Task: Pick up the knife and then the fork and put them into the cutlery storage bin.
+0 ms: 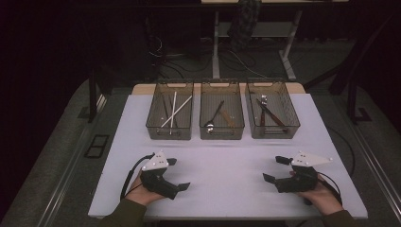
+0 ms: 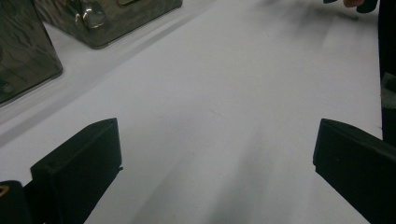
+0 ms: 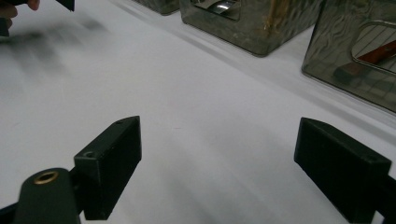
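Setting: a white table (image 1: 227, 189) seen from above, with three clear smoky plastic bins in a row along its far edge.
Left gripper (image 1: 177, 174): held in the person's left hand, low over the near left of the table, jaws spread wide with nothing between them. Its own view shows bare white surface between the two black jaws.
Right gripper (image 1: 276, 169): held in the right hand at the near right, jaws likewise spread wide and empty, pointing inward toward the table's middle.
Left bin (image 1: 169, 111): holds thin white sticks (image 1: 175, 109) and some dark ones, crossed loosely.
Middle bin (image 1: 222, 112): holds a dark-handled spoon (image 1: 213, 118) and a brownish wooden piece beside it.
Right bin (image 1: 272, 111): holds a metal-tipped utensil with a reddish-brown handle (image 1: 269, 112), lying diagonally.
Distance: both grippers are well apart from the bins.
Handling, as a judgement: the utensils look light, stiff and slender, and smooth metal may slip; grip each across the middle of its handle, where it lies clear of its neighbours.
Risk: the tall bin walls probably force a reach from above.
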`<action>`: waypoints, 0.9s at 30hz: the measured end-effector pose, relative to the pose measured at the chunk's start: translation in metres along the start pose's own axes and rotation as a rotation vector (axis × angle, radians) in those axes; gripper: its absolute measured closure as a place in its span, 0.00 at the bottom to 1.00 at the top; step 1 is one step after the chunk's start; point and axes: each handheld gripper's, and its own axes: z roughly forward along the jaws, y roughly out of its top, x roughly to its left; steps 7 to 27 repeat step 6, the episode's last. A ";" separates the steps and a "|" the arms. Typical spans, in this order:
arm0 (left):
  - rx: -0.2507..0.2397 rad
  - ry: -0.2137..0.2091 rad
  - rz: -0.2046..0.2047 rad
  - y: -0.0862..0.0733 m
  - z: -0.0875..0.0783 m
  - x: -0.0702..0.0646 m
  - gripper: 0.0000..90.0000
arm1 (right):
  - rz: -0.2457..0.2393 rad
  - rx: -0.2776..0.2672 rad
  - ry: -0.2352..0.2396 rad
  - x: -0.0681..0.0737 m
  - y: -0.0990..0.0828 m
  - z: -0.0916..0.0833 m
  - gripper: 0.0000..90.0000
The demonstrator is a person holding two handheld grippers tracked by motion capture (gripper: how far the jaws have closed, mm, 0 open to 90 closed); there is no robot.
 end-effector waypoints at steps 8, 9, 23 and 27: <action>0.001 0.000 0.005 0.000 0.000 0.000 0.00 | 0.001 0.008 -0.001 -0.001 -0.001 0.000 0.16; 0.001 0.000 0.005 0.000 0.000 0.000 0.00 | 0.001 0.008 -0.001 -0.001 -0.001 0.000 0.16; 0.001 0.000 0.005 0.000 0.000 0.000 0.00 | 0.001 0.008 -0.001 -0.001 -0.001 0.000 0.16; 0.001 0.000 0.005 0.000 0.000 0.000 0.00 | 0.001 0.008 -0.001 -0.001 -0.001 0.000 0.16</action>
